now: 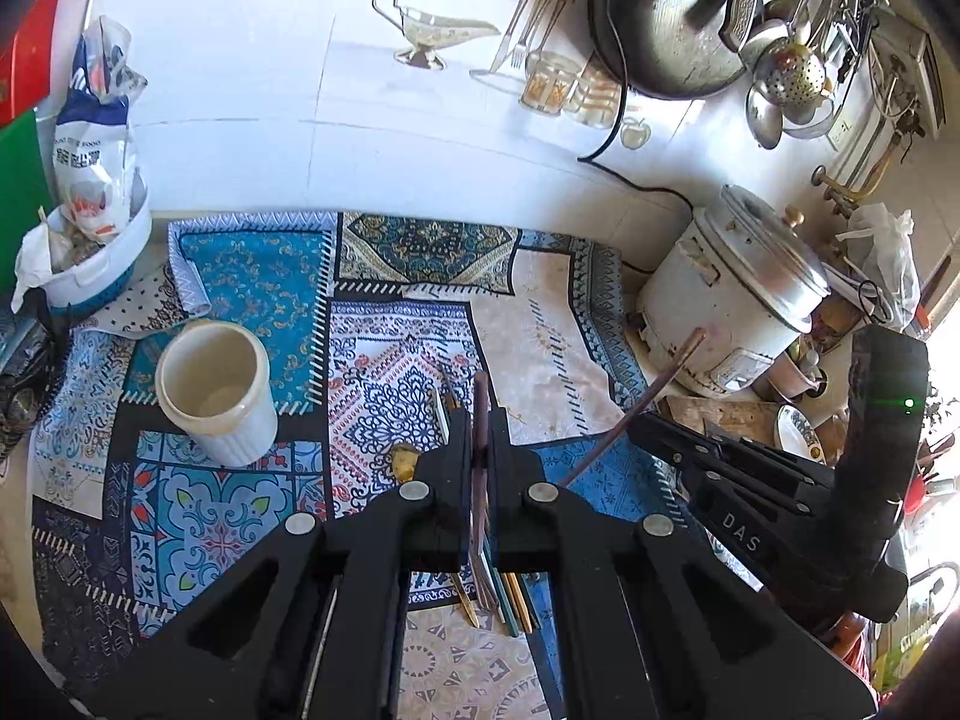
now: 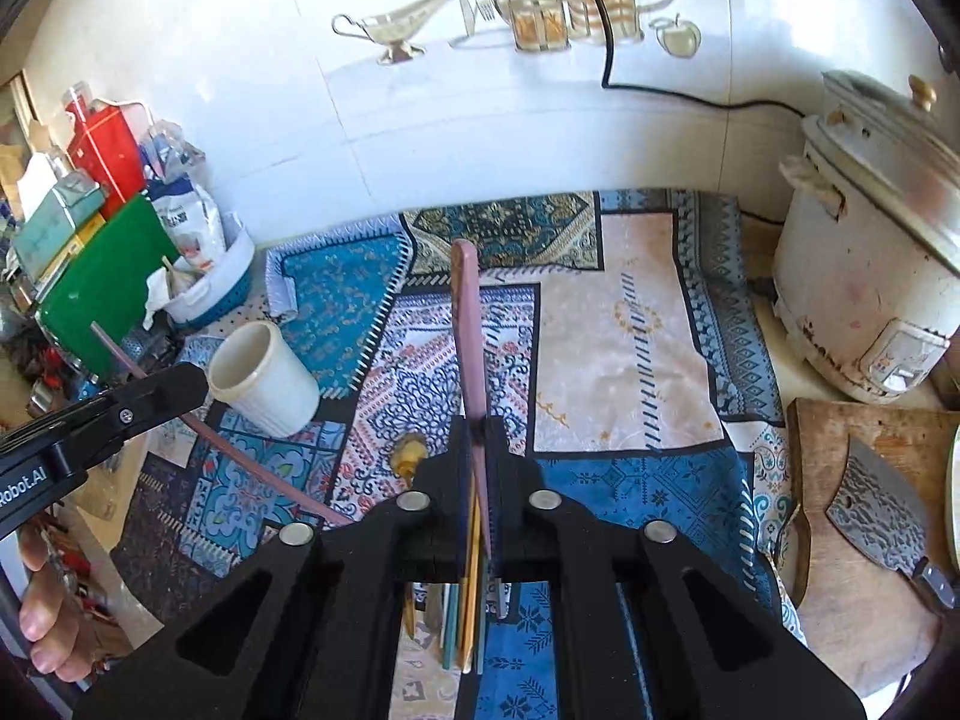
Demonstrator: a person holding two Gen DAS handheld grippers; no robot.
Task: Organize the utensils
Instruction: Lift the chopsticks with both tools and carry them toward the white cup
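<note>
pink utensil point(image 2: 467, 330) — clamped in right gripper point(image 2: 478, 426)

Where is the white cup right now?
The white cup stands upright on the patterned cloth, left of both grippers in both views, in front of the white basket holding a bag.

Open patterned cloth point(image 2: 624, 360) between white cup point(image 2: 264, 381) and rice cooker point(image 2: 864, 276) (widest gap here). Blocked leftward by basket point(image 2: 210, 294); rightward by cutting board point(image 2: 858, 540) with cleaver point(image 2: 876, 516).
</note>
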